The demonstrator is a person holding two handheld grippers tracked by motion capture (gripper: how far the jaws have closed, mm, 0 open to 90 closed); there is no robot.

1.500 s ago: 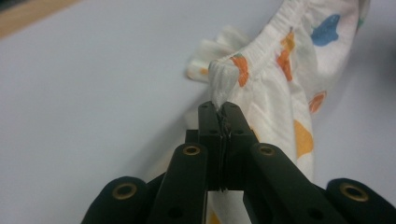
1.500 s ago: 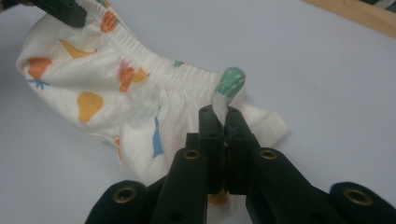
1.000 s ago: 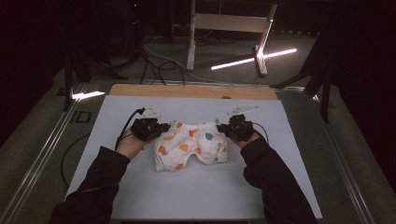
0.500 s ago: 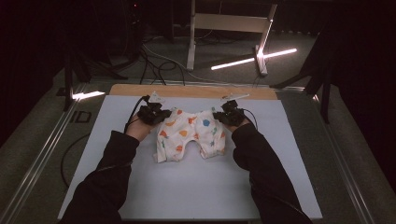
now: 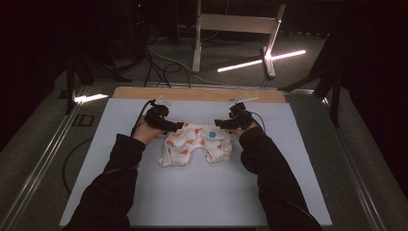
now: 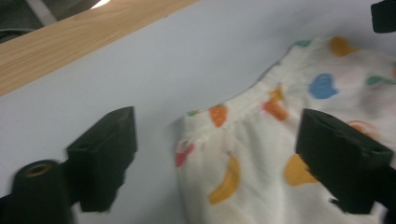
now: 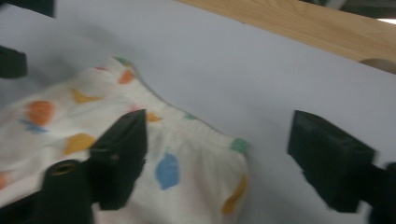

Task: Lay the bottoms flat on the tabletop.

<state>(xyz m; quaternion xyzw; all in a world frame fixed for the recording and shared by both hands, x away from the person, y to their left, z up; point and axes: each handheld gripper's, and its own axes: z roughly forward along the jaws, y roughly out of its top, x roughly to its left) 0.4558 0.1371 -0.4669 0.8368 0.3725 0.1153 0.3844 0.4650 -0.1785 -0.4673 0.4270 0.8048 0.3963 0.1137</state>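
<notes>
A small pair of white shorts printed with coloured fruit lies flat on the pale mat, waistband on the far side. My left gripper is at the waistband's left corner and my right gripper at its right corner. Both sets of jaws have just been opening. In the left gripper view the shorts lie under and between the jaws of the left gripper, with neither pad pressing on them. In the right gripper view the corner of the shorts lies likewise between the spread jaws of the right gripper.
A wooden board edge runs along the mat's far side. Beyond it on the floor are cables, a white frame leg and a bright light bar. Metal rails flank the table.
Both hands carried the shorts toward the far edge and set them down. Both grippers, shut on the waistband corners before, now stand open with the cloth loose.
</notes>
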